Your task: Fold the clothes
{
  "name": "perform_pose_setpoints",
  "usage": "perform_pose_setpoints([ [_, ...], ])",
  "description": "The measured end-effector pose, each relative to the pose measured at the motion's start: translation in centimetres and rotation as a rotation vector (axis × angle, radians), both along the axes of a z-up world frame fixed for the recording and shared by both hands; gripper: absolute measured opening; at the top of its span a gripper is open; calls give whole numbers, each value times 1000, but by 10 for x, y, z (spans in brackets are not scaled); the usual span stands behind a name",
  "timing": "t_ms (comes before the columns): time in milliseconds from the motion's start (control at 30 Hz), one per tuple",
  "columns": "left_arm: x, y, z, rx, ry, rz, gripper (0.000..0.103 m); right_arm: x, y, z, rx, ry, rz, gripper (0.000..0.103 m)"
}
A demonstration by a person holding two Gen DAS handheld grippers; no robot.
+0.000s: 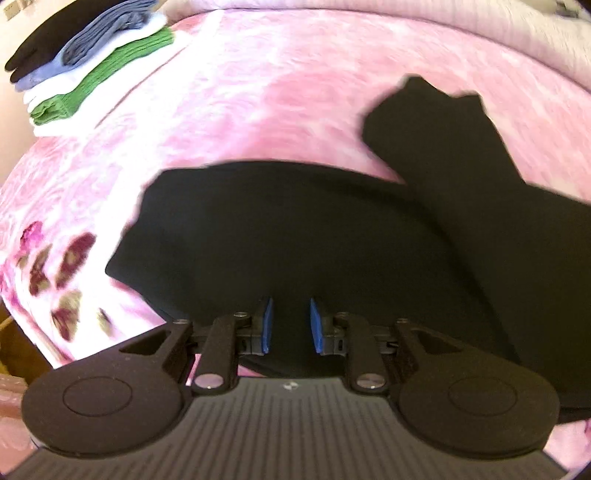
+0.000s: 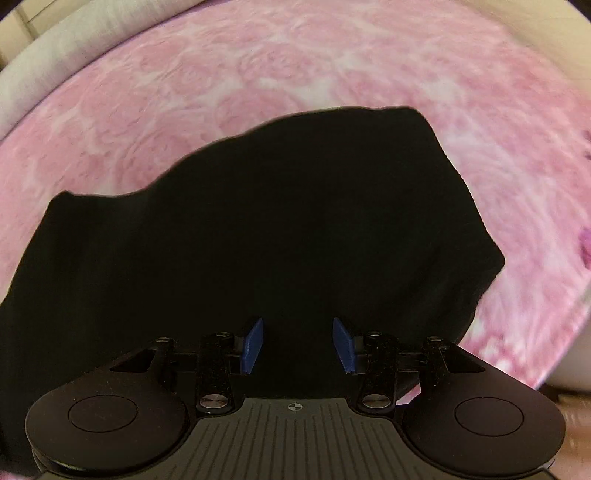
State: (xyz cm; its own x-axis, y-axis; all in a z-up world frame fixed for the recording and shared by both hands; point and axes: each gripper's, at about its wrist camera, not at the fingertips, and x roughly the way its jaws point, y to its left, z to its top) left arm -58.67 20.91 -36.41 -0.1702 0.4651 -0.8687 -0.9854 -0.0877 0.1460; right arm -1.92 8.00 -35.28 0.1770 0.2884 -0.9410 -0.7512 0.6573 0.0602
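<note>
A black garment lies spread on a pink flowered bedspread, one part of it reaching up to the right like a sleeve. My left gripper hovers over its near edge, blue pads apart and nothing between them. In the right wrist view the same black garment fills the middle, its far edge uneven. My right gripper stands open above the cloth, blue pads wide apart and holding nothing.
A stack of folded clothes in black, blue-grey, white and green sits at the bed's far left corner. A pale striped cover runs along the back. The pink bedspread stretches beyond the garment.
</note>
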Motion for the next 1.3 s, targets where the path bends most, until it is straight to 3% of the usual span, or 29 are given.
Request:
perform_pose_setpoints([
  [133,-50,18,5,6,26,50,19,-42,36,20,126,18,55,46],
  [300,-104,35,14,-16,-85,105,16,-102,103,15,224,129,217,46],
  [433,-116,33,25,-17,-145,83,17,-148,151,2,312,259,300,46],
  [467,-119,32,25,-22,-164,84,17,-158,163,-2,332,303,313,46],
  [600,-137,25,22,-48,-255,133,17,-176,193,-48,329,719,125,46],
  [700,-154,18,20,-58,-295,182,17,-198,204,-69,322,804,65,46],
  [867,-182,3,22,-64,-321,256,16,-238,234,-70,288,705,213,46],
  [900,-186,0,22,-66,-325,270,16,-249,241,-66,266,679,259,39],
  [967,-195,-5,23,-68,-335,298,16,-277,249,-53,257,574,383,3],
  [1167,-212,-17,34,-42,-326,332,16,-395,204,25,496,100,1004,2],
  [1233,-216,-17,38,-33,-324,338,16,-436,169,34,538,9,1232,2],
  [1300,-220,-17,40,-26,-324,343,16,-471,137,31,513,-24,1423,6],
])
